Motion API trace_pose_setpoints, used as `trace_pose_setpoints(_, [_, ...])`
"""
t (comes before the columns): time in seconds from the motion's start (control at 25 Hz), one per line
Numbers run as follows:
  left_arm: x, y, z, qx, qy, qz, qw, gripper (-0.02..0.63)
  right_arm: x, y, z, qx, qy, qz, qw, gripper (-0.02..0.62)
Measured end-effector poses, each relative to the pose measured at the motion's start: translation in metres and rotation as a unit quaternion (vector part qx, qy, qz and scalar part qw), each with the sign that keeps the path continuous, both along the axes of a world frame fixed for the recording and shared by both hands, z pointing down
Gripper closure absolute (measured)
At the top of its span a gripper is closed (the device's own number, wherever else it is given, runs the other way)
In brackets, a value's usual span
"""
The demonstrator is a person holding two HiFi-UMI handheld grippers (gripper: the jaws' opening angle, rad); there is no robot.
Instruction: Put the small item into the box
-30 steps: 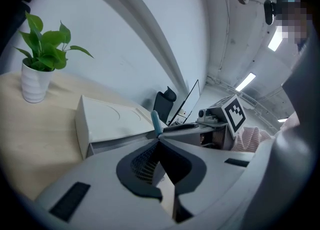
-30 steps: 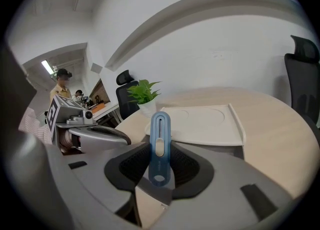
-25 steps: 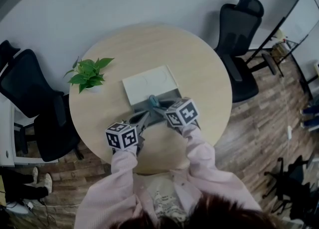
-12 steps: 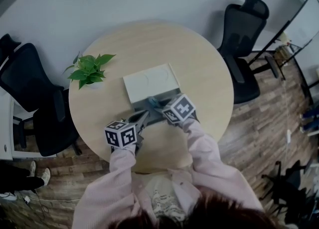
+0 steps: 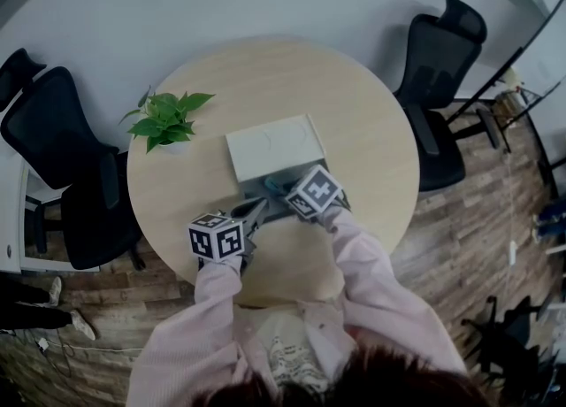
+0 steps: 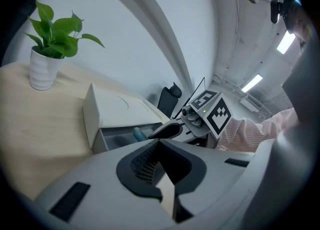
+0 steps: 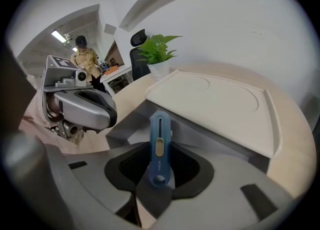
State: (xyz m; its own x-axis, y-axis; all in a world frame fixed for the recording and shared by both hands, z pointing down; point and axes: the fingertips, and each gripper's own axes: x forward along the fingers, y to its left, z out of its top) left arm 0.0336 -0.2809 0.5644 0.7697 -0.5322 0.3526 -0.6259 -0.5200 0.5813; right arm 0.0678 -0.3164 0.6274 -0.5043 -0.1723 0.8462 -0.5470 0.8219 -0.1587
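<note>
A flat white box (image 5: 274, 144) lies mid-table with its grey drawer (image 5: 258, 189) pulled out toward me. My right gripper (image 5: 278, 187) is shut on a small blue slider cutter (image 7: 160, 144) and points steeply down, the cutter's tip over the open drawer (image 7: 131, 124). In the left gripper view the cutter (image 6: 138, 134) shows just inside the drawer (image 6: 117, 139), under the right gripper (image 6: 167, 130). My left gripper (image 5: 256, 211) sits at the drawer's near left corner, jaws shut with nothing seen between them (image 6: 165, 191). The drawer floor is mostly hidden.
A potted green plant (image 5: 168, 122) stands at the table's left edge. Black office chairs stand at left (image 5: 62, 157) and right (image 5: 438, 69) of the round wooden table (image 5: 354, 104). A person (image 7: 85, 59) stands far off in the room.
My right gripper has sunk toward the open drawer with the blue cutter and rolled a little. The left gripper has stayed in place.
</note>
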Motion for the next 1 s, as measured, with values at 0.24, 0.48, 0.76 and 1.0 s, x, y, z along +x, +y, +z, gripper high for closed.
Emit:
trace_pose_setpoints(0.24, [-0.001,0.004,0.006,-0.009,0.000,0.003,1.0000,0.597,-0.001,-0.002,0.010,-0.006,0.027,-0.014,1.000,0.466])
trace_pose_setpoints(0.48, [0.000,0.006,0.010,-0.019,0.002,0.006,0.9998,0.597,0.000,-0.005,0.015,-0.010,0.048,-0.022,0.999,0.466])
trace_pose_setpoints(0.76, [-0.004,0.006,0.013,-0.023,0.001,0.006,0.9997,0.597,0.000,-0.004,0.025,-0.011,0.075,-0.039,0.996,0.466])
trace_pose_setpoints(1.0, [-0.006,0.006,0.014,-0.025,0.002,0.004,0.9997,0.597,0.000,-0.004,0.030,-0.005,0.092,-0.052,0.994,0.466])
